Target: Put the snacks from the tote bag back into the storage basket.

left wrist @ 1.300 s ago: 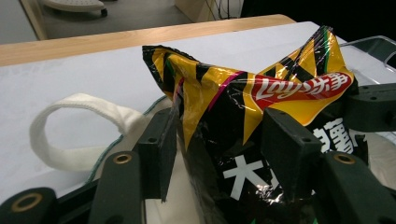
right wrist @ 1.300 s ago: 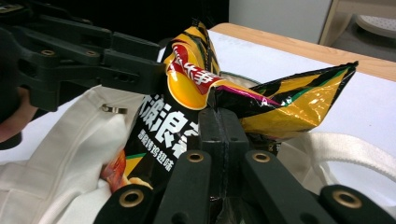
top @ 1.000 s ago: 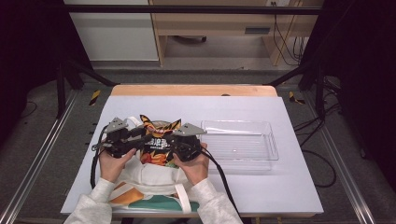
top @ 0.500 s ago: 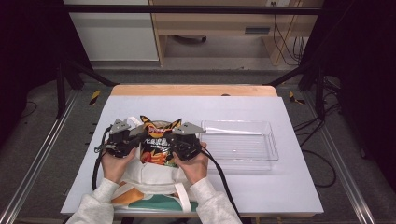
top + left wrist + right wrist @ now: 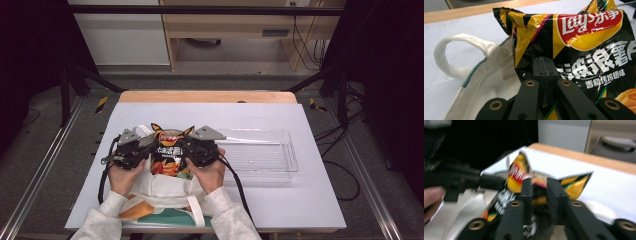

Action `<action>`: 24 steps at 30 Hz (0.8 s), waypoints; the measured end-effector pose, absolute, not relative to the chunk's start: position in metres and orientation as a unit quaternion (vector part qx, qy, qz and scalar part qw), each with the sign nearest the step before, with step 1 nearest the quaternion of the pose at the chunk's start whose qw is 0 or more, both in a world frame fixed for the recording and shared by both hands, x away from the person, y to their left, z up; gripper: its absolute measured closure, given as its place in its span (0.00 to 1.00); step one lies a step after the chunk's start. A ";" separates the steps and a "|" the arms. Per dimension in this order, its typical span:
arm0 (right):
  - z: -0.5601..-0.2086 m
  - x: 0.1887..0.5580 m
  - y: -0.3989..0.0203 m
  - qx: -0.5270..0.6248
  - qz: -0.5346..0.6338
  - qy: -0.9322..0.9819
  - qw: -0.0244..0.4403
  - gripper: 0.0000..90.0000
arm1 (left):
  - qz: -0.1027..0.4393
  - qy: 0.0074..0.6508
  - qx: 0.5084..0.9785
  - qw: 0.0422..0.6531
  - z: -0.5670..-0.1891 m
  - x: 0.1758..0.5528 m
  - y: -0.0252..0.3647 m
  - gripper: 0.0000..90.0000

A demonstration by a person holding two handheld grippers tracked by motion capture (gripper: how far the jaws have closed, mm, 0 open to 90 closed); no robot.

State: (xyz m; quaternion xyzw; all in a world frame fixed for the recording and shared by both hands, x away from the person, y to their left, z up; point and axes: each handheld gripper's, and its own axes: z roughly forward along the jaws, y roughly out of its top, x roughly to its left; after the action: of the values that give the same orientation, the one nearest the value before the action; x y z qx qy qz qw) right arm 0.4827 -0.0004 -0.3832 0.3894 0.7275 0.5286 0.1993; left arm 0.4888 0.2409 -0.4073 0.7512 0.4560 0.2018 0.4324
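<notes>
1. The crisp bag [image 5: 169, 152] is held upright between both grippers, half out of the tote bag [image 5: 160, 192].
2. It is clamped by the left gripper [image 5: 544, 72]; the right gripper's [image 5: 539, 195] jaws have just been opening, the bag's edge between them.
3. Next, a lift toward the clear tray [image 5: 260, 155] is judged likely.

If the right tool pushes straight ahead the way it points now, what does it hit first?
Probably the black and yellow crisp bag: the bag's edge already sits between the right tool's parted jaws, which have just been opening. Farther along that line lies the left tool, though depth is blurred.
</notes>
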 end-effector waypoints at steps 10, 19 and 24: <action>-0.387 0.501 0.022 0.382 0.498 0.751 0.206 0.73 | 0.207 0.470 0.732 0.447 -0.398 0.486 0.256 0.98; -0.385 0.492 0.020 0.363 0.493 0.764 0.203 1.00 | 0.214 0.481 0.701 0.481 -0.385 0.482 0.266 0.76; -0.381 0.479 0.015 0.335 0.516 0.764 0.195 1.00 | 0.217 0.480 0.686 0.501 -0.376 0.479 0.272 0.62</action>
State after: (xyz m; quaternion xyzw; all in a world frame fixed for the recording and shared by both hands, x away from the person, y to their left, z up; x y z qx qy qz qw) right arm 0.4786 0.0149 -0.3809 0.3350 0.7637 0.5162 0.1951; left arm 0.4792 0.2717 -0.3755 0.6864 0.4803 0.2165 0.5012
